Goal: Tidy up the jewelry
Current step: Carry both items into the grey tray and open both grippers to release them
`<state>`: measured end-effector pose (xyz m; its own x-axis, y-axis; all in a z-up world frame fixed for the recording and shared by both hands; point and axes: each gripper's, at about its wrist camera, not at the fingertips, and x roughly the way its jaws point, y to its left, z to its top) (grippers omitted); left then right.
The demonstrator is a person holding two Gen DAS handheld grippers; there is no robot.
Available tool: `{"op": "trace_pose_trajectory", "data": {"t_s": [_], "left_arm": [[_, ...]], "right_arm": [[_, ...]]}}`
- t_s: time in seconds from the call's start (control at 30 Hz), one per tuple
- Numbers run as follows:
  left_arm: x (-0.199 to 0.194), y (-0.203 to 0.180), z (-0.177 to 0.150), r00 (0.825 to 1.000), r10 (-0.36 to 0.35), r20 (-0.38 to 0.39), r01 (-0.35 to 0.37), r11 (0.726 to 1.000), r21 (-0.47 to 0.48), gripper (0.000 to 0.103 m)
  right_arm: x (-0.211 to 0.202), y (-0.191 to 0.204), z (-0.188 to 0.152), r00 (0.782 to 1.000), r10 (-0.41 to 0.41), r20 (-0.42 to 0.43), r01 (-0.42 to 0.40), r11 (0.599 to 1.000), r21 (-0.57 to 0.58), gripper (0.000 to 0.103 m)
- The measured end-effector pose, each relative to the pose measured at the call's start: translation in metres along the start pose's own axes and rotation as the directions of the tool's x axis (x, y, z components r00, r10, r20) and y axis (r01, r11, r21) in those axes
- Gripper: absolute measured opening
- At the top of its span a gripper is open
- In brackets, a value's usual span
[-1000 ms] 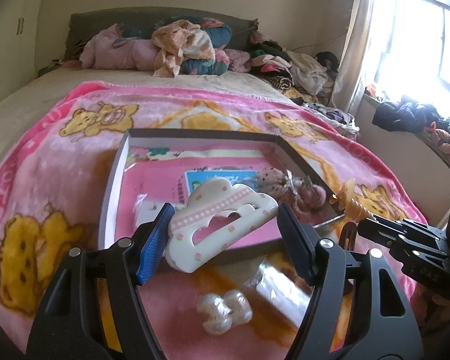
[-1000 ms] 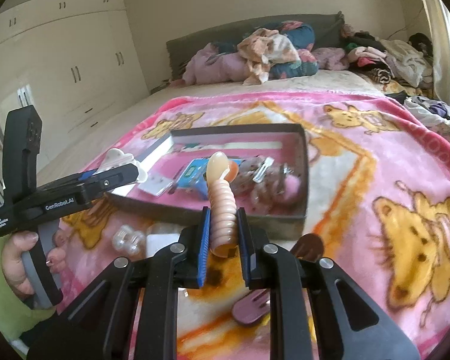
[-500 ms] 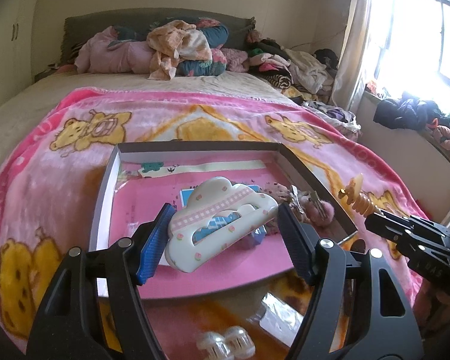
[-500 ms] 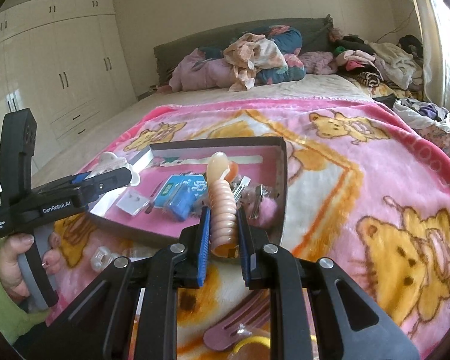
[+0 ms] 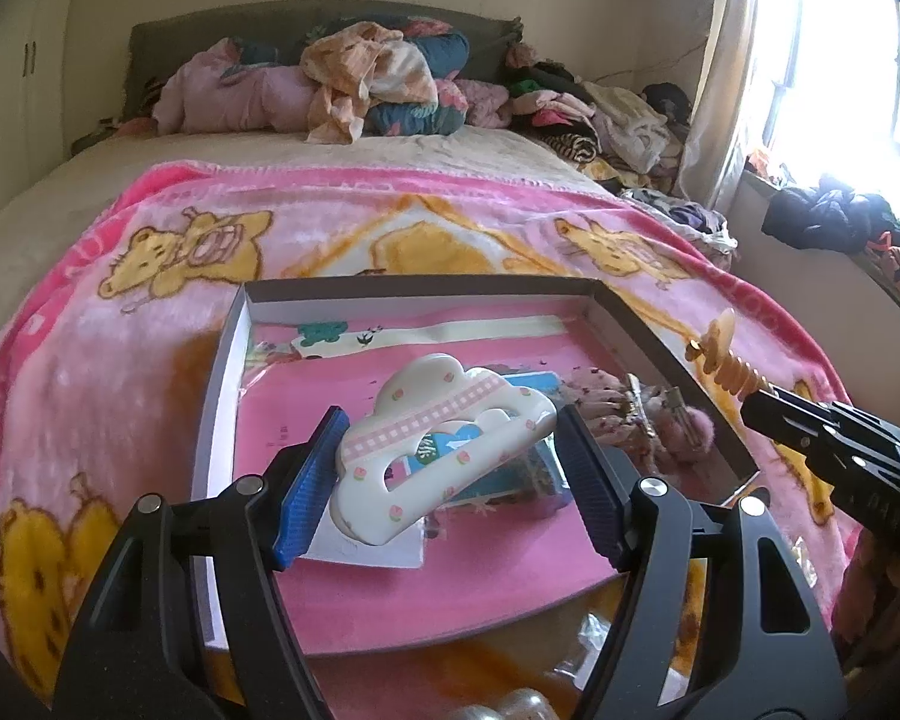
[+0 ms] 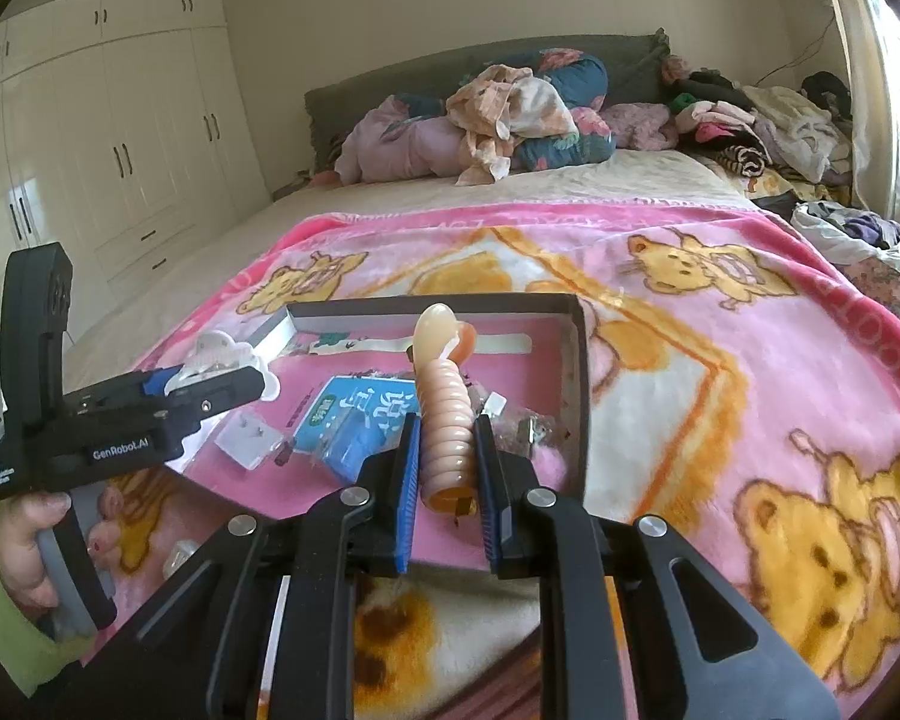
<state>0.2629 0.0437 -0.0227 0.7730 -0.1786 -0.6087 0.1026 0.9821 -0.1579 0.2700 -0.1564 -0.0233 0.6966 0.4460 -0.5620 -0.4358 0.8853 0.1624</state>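
Note:
My left gripper is shut on a white cloud-shaped hair claw with pink checks, held over the near left part of a shallow grey box with a pink floor. My right gripper is shut on a peach ribbed hair clip that stands upright between its pads, above the box's near right part. In the left wrist view the peach clip hangs by the box's right wall. From the right wrist I see the left gripper with the white claw.
The box holds a blue packet, a white card and fuzzy pink pieces. It lies on a pink bear blanket. A clear bead piece rests near the box. Clothes pile up at the headboard; wardrobes stand left.
Both grippers have moved forward over the box with their clips still held. The loose pieces on the blanket have slid down toward the bottom of both views.

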Motion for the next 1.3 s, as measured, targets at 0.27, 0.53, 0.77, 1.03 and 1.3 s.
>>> {"op": "trace_pose_trajectory", "data": {"t_s": [0.27,0.53,0.77,1.03,1.3], "left_arm": [[0.014,0.008,0.002,0.999,0.011,-0.03,-0.011,1.0,0.004,0.061],[0.022,0.012,-0.004,0.998,0.013,-0.055,-0.013,1.0,-0.002,0.061],[0.027,0.017,-0.006,0.997,0.014,-0.071,-0.015,1.0,-0.016,0.061],[0.032,0.019,-0.012,0.996,0.011,-0.091,-0.013,1.0,-0.022,0.061],[0.034,0.018,-0.015,0.995,0.011,-0.099,-0.013,1.0,-0.02,0.061]], "right_arm": [[0.026,0.005,0.009,1.0,-0.002,-0.03,0.002,1.0,-0.019,0.017],[0.055,0.009,0.014,0.997,-0.013,-0.079,0.01,0.999,-0.036,0.017],[0.081,0.012,0.012,0.99,-0.025,-0.14,0.021,0.999,-0.032,0.017],[0.092,0.012,0.006,0.985,-0.011,-0.17,0.009,1.0,-0.014,0.017],[0.083,0.011,0.004,0.988,0.008,-0.154,-0.009,1.0,-0.005,0.022]]}}
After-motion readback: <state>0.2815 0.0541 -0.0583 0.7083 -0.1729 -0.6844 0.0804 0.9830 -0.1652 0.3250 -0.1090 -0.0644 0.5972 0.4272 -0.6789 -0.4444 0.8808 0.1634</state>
